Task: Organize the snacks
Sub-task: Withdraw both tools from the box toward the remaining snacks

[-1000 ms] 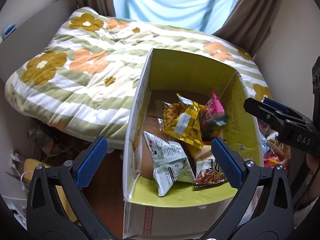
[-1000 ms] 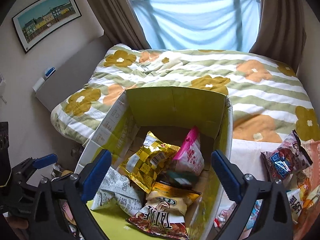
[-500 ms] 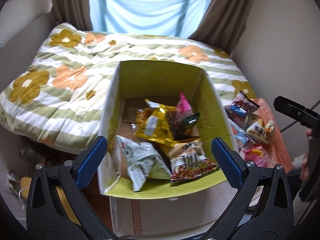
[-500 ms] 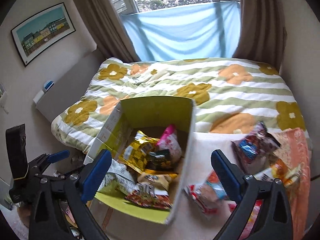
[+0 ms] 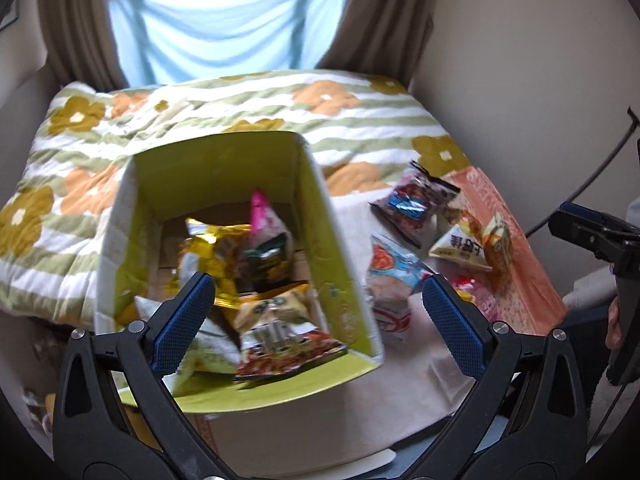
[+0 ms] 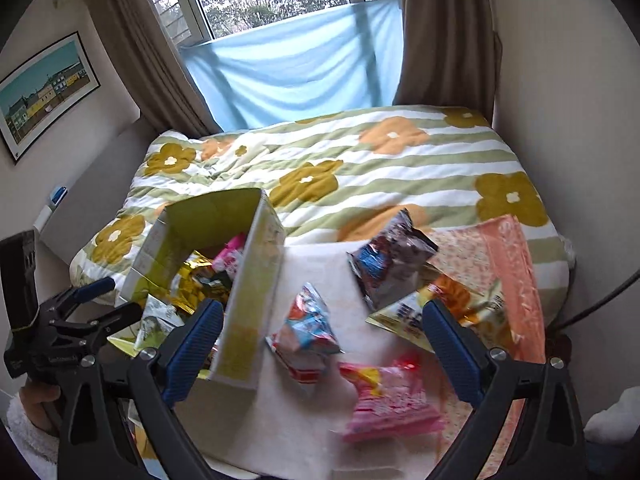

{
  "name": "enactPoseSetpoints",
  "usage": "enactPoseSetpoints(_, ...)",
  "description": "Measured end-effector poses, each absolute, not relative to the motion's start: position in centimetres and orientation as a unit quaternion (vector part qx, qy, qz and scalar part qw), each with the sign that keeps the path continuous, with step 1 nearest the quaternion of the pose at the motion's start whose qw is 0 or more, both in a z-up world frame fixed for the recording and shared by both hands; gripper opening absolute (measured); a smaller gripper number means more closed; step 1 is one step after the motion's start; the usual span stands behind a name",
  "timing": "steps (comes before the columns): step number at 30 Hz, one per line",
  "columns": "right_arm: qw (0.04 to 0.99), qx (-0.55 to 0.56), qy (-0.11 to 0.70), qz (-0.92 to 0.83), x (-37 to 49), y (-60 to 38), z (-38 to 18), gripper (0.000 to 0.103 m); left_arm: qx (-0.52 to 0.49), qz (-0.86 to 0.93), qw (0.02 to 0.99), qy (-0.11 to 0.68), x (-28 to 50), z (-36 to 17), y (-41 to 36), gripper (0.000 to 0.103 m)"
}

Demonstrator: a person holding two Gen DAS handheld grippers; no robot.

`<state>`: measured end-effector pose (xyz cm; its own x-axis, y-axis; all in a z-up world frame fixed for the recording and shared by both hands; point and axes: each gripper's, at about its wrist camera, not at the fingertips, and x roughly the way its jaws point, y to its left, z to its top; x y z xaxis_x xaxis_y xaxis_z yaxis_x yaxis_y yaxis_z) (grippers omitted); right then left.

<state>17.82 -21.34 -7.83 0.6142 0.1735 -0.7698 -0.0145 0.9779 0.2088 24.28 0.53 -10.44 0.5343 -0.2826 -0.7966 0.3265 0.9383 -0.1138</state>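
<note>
An open cardboard box (image 5: 320,216) with a yellow-green lining holds several snack bags; it also shows in the right wrist view (image 6: 256,264). Loose snack bags lie to its right on a white cloth: a dark bag (image 6: 390,258), a blue and red bag (image 6: 306,326), a pink bag (image 6: 390,404) and a yellow bag (image 6: 412,316). My left gripper (image 5: 316,320) is open and empty over the box's near right corner. My right gripper (image 6: 322,346) is open and empty above the loose bags.
A bed with a green-striped flowered quilt (image 6: 360,160) lies behind the box. An orange patterned cloth (image 6: 508,256) lies at the right under some bags. Walls stand close on both sides. A cable (image 5: 592,176) runs along the right wall.
Both grippers have swung to the right, away from over the box toward the loose bags. A dark bag that was dropping now lies in the box.
</note>
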Motion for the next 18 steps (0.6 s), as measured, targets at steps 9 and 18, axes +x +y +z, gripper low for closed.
enactPoseSetpoints(9, 0.852, 0.102, 0.510, 0.057, 15.7, -27.0, -13.8, 0.099, 0.116, -0.189, 0.843, 0.490, 25.9, -12.2, -9.3, 0.103)
enactPoseSetpoints(18, 0.819, 0.097, 0.557, 0.095, 15.6, -28.9, -18.7, 0.099, 0.222, -0.191, 0.777, 0.557, 28.4, -16.0, -14.5, 0.103)
